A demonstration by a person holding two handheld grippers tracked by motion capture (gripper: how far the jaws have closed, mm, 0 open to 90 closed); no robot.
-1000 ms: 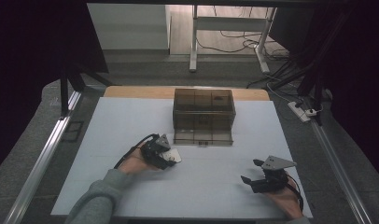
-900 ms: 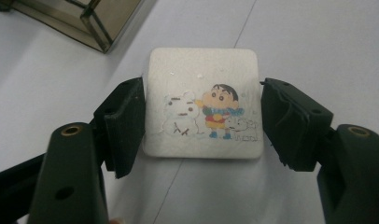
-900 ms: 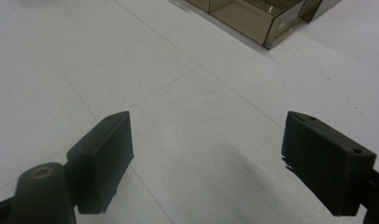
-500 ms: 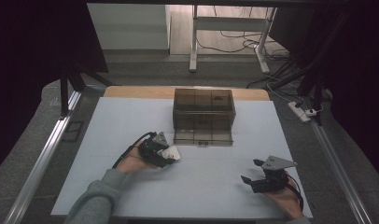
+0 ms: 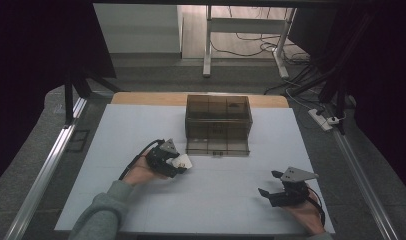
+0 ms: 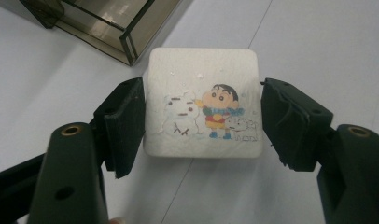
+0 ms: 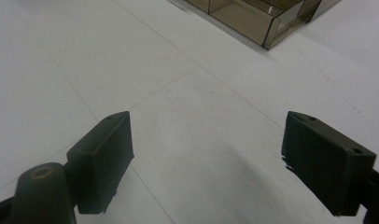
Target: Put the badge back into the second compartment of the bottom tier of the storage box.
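Carrying step, I'd judge: left gripper (image 6: 201, 112) clamps white cartoon block (image 6: 204, 102) just above table (image 5: 231, 200) near smoky box (image 5: 218, 122), right gripper (image 7: 206, 158) wide, empty, well apart; next likely needs lining block up with box's front opening.

box (image 5: 218, 124) smoky see-through plastic, glossy; tabletop (image 5: 131, 130) matt white; printed block (image 6: 204, 102) looks foamy, finely crackled surface

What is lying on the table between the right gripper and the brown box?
Nothing: in the high view, the white table is bare between the right gripper and the brown box. The right gripper view agrees.
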